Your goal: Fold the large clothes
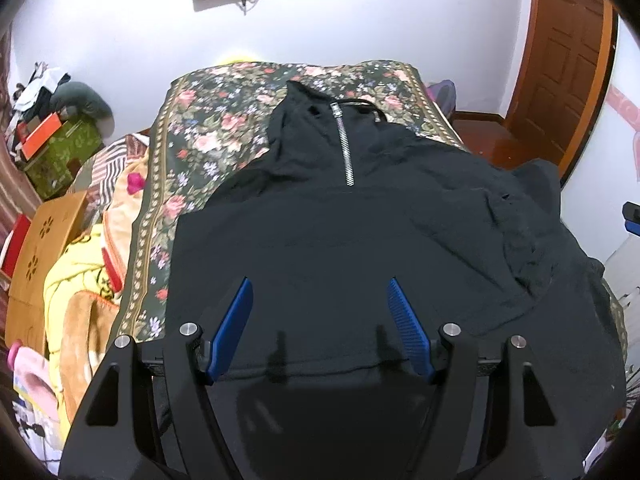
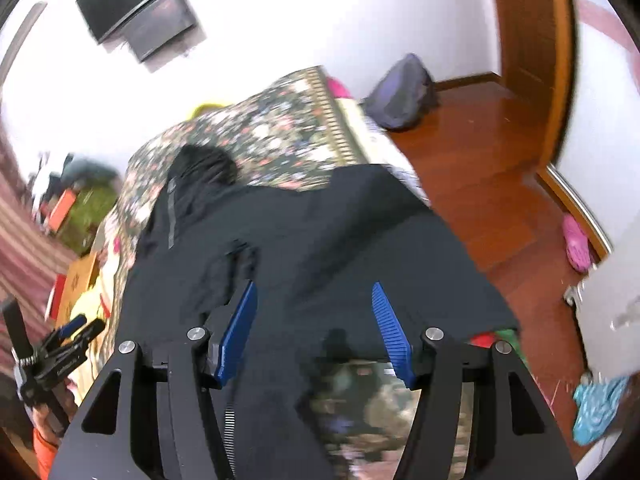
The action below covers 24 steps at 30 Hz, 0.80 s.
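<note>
Early stage of folding: a black hooded pullover lies face up on the floral bedspread, hood away from the cameras, silver half-zip closed. The left gripper and right gripper both hover over it with jaws spread wide, holding nothing. Its right side is rumpled and overhangs the bed edge (right view blurred). The next move likely requires pinching that side and drawing it inward.

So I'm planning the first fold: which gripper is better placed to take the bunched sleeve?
Probably the right gripper: open and over the hoodie's right half, where the sleeve lies bunched. The left gripper, also open, hangs over the hem's middle.
</note>
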Motion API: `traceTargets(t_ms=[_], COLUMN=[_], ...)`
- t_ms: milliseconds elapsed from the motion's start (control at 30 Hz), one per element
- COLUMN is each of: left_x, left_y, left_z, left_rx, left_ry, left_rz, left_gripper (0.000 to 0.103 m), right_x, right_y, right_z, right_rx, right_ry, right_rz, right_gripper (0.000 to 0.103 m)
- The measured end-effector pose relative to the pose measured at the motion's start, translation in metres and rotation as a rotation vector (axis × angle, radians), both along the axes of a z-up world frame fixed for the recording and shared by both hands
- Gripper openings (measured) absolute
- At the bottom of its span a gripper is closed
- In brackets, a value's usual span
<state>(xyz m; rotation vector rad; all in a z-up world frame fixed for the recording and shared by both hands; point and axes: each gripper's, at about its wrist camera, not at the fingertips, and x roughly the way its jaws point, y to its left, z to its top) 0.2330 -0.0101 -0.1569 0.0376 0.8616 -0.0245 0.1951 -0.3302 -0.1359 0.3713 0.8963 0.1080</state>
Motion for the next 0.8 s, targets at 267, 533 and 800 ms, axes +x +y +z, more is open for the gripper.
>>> traceTargets(t_ms=[267,533,800], left_x=[0.013,0.024,0.026], left_y=[-0.027,-0.039,-0.040], left_z=[-0.005,-0.018,-0.020], left_rx=[-0.001,-0.012,-0.022], left_ry=[0.010,0.047,0.054], left_rz=[-0.032,-0.029,-0.025], left_gripper=[0.069,0.069,0.069], right_x=[0.006,0.009,0.020], right_y=[-0.067,-0.095,-0.113], right_z=[-0.051,-0.107,-0.139], right_rx=[0.050,0.245,0.414], right_ry=[0.147,0.290,0.323], right_rz=[-0.169,-0.253,-0.343], right_gripper=[0.056,0.056,0.056])
